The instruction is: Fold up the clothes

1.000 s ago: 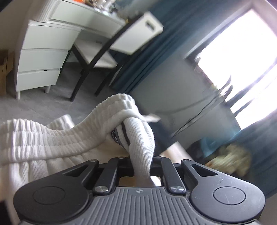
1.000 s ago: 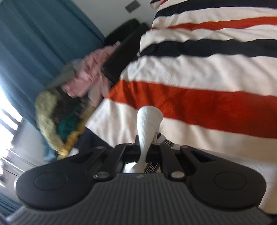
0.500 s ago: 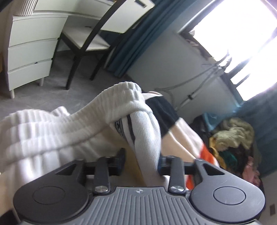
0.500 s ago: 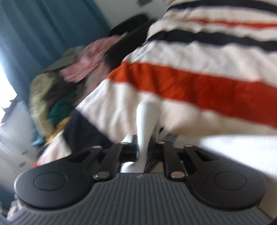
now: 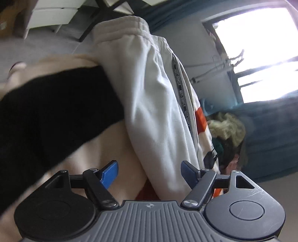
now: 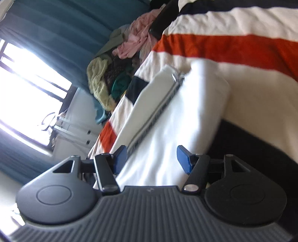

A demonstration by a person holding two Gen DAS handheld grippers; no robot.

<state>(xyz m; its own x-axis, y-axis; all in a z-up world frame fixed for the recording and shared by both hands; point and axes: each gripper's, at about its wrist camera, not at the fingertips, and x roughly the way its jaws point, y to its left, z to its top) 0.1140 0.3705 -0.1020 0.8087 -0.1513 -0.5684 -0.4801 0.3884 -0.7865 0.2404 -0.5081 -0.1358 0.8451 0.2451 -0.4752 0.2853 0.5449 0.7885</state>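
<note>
Item, left gripper [image 5: 150,172]: we hold it with jaws spread wide, just been opening, blue pads [image 5: 109,174] clear of cloth on both sides; it has released its hold and grasps nothing. The white trousers [image 5: 158,104] lie folded on the striped bedspread [image 5: 202,119], running away from us between the pads without touching them; the waistband sits at the far end, near the bed's edge, and a lettered side stripe [image 5: 181,96] runs along the right. Item, right gripper [image 6: 151,158]: jaws likewise parted, just been opening, nothing clamped; the trousers [image 6: 178,121] pass between the pads [image 6: 183,158], and whether the left pad grazes the stripe edge we cannot tell. Item, room: left of the trousers in the left view a black band of the bedspread, open and flat; beyond the waistband, floor and a chair [image 5: 104,11]. In the right view bare striped cover lies right and ahead; a clothes heap [image 6: 115,74] crowds the bed's left edge below the curtain [image 6: 55,28].
</note>
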